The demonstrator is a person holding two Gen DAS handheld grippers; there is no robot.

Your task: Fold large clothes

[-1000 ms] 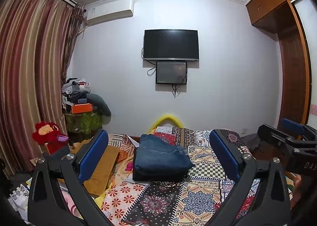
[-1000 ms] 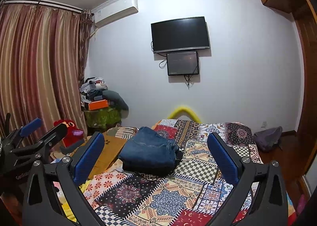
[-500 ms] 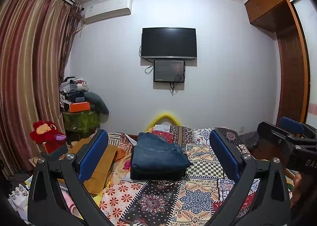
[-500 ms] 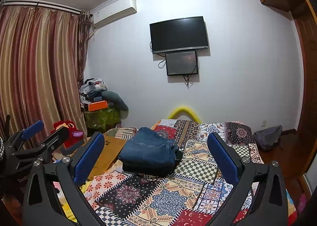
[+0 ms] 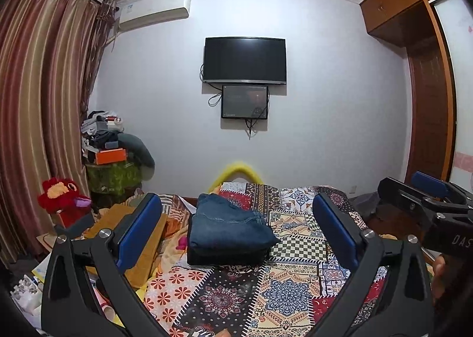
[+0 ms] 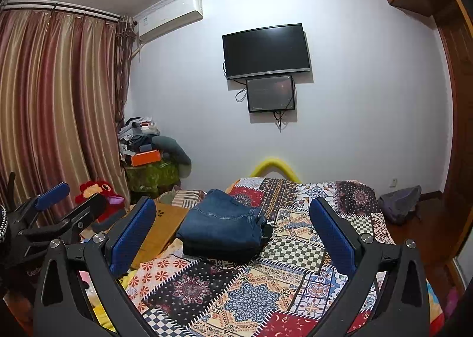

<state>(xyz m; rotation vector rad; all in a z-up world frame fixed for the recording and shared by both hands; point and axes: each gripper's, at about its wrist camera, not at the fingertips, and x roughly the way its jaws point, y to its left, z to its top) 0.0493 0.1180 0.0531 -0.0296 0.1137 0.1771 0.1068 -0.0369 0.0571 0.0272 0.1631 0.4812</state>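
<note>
We hold the left gripper [image 5: 236,226] and right gripper [image 6: 232,223] spread wide, both empty. The folded jeans [image 5: 227,224] lie on the patchwork bedspread [image 5: 283,292], below the television [image 5: 244,60]. Denim looks heavy, limp; we'd grip its thick folded edge.

Not much happened over that second. The left gripper [image 5: 236,229] tipped up and swung a bit right, so the TV [image 5: 244,60] and folded jeans [image 5: 229,226] slid left and lower in its view. The right gripper [image 6: 232,229] drifted the same way, barely, nudging the TV [image 6: 266,51] slightly left in its view.
</note>
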